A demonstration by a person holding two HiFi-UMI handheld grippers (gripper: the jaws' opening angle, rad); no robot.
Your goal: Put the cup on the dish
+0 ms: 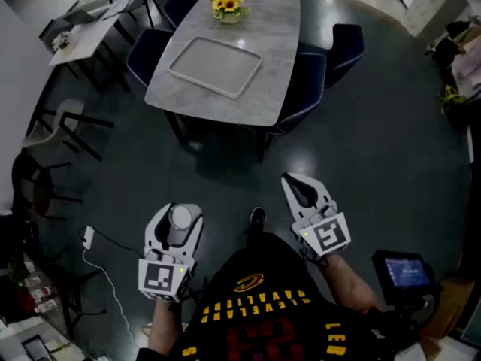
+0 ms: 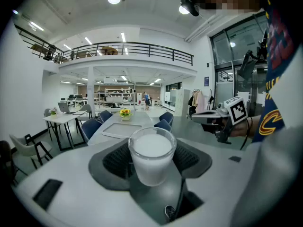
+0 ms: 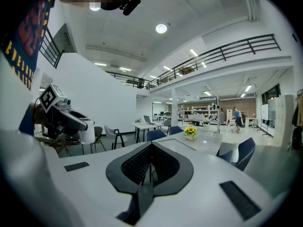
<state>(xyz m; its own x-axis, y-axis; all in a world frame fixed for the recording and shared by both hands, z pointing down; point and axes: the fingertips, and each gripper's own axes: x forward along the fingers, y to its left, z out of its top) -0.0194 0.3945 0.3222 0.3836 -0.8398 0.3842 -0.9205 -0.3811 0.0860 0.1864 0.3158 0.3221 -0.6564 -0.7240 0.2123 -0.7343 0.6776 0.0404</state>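
A frosted white cup [image 1: 180, 219] stands upright between the jaws of my left gripper [image 1: 179, 209], which is shut on it; in the left gripper view the cup [image 2: 151, 157] fills the gap between the dark pads [image 2: 116, 161]. My right gripper [image 1: 294, 180] is shut with nothing in it, its pads [image 3: 142, 162] pressed together. Both grippers hang low in front of the person's body, well short of the grey table [image 1: 263, 89]. On that table lies a pale rectangular tray-like dish [image 1: 216, 66], bare.
A pot of yellow flowers [image 1: 229, 7] stands at the table's far end. Dark blue chairs [image 1: 342, 47] surround the table. A white side table and chairs [image 1: 71, 40] are at the left. A cable with a plug [image 1: 89, 238] lies on the dark floor.
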